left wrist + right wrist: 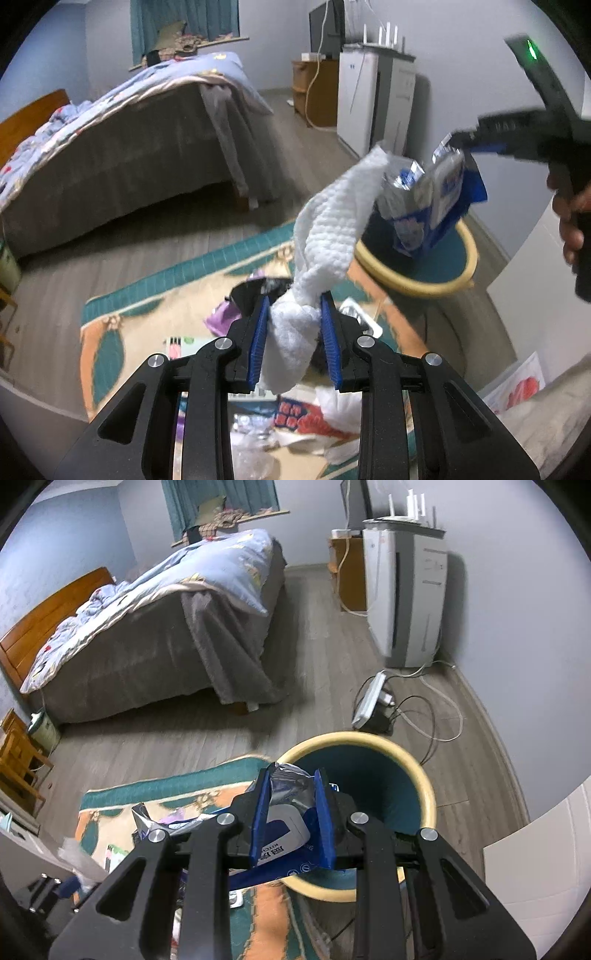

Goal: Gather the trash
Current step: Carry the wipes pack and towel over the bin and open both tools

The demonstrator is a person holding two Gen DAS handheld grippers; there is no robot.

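Two grippers each carry a piece of trash above a patterned rug. Nearest in the left wrist view, the left gripper (293,332) has its blue pads clenched on a crumpled white paper towel (325,236), whose loose end trails up and away toward the bin. Under that gripper, more litter (295,417) lies scattered on the rug (155,295): a purple scrap, white crumpled paper and printed wrappers, much of it blurred. In the right wrist view, the right gripper (293,812) is closed on a blue and silver wipes packet (284,827), its silver end sticking out between the blue pads and the white flap lid showing lower down. From the left wrist view the same packet (428,195) hangs from the right gripper (476,142) just over the mouth of the bin, and the fingers of the hand (570,221) on that tool show at the right edge. The round bin (424,786), cream at the rim and teal inside, stands at the far edge of the rug, partly over the grey wood floor. Beyond it a white power strip (369,701) lies among looped cables. Farther back are a bed (155,627) with a grey cover and a pale blue quilt, a white appliance (402,598) against the wall and a teal curtain (218,506).
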